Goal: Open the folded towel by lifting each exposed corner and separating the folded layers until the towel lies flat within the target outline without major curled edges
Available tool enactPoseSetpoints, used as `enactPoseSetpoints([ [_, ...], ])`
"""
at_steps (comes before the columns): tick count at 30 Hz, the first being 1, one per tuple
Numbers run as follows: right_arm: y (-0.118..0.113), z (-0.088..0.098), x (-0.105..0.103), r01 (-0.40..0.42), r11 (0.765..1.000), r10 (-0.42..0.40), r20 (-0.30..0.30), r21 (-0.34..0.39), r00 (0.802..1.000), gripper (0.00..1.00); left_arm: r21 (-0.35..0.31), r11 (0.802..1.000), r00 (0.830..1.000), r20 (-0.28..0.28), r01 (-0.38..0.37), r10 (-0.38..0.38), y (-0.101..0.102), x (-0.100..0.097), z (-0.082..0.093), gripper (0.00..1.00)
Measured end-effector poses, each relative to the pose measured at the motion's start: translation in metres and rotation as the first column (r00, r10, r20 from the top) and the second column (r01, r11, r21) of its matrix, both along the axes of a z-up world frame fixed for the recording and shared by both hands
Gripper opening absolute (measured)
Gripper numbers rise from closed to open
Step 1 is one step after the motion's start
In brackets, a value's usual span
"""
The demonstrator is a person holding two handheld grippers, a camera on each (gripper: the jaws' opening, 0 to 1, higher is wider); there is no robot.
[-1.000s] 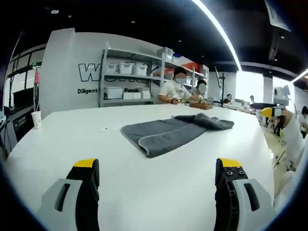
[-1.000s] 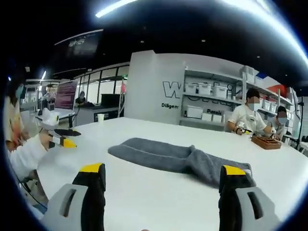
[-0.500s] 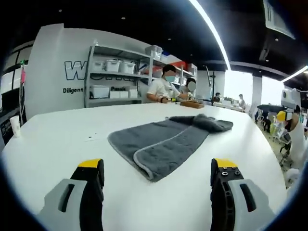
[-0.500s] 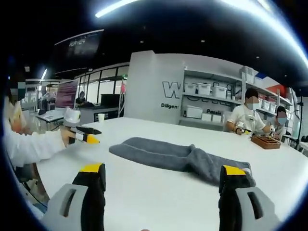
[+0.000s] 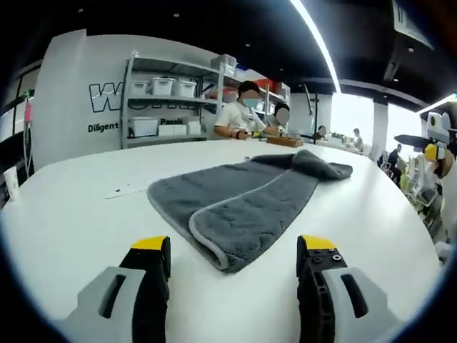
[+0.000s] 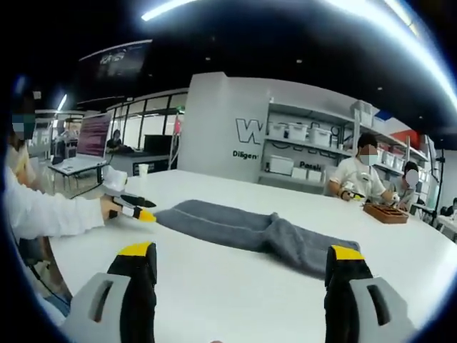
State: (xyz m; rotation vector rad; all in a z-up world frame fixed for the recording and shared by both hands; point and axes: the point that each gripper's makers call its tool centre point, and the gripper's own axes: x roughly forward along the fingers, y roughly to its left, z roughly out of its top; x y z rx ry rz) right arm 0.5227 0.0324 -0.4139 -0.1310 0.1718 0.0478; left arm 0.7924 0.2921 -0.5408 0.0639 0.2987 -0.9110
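Towel lies folded mid-frame on the counter; left gripper, open, nears its lower corner, ready to pinch; right gripper open too.

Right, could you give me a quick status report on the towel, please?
Left gripper open, closing on the towel's near corner. Right gripper open, off the cloth. Towel folded, far end bunched. Nothing in the way.
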Motion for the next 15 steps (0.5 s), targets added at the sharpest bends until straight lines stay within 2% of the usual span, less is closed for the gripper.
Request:
enactPoseSetpoints([
  [1,-0.001,0.000,0.000,0.004,1.000,-0.004,-0.001,-0.001,1.000,0.99,0.000,1.000,1.000,-0.007,0.000,0.000,-0.001,0.001,-0.001,0.68],
  [3,-0.002,-0.001,0.000,0.007,1.000,-0.007,-0.004,-0.002,1.000,0.99,-0.001,0.999,0.999,-0.014,0.049,-0.049,-0.005,-0.004,-0.003,0.59],
  [5,-0.003,-0.002,0.000,0.007,1.000,-0.007,-0.009,0.001,1.000,0.99,-0.006,0.999,0.998,-0.016,0.053,-0.053,-0.006,-0.005,-0.004,0.54],
  [9,-0.004,-0.003,0.000,0.009,1.000,-0.009,-0.016,0.000,1.000,0.99,0.026,0.998,0.998,-0.033,0.058,-0.057,-0.007,-0.006,-0.013,0.49],
  [14,-0.005,-0.005,0.001,0.008,1.000,-0.008,-0.026,-0.001,1.000,0.99,0.028,0.997,0.997,-0.045,0.068,-0.067,-0.007,-0.003,-0.015,0.37],
  [15,-0.005,-0.006,0.001,0.008,1.000,-0.008,-0.027,0.000,1.000,0.99,0.046,0.996,0.997,-0.047,0.070,-0.068,-0.006,-0.002,-0.018,0.35],
])
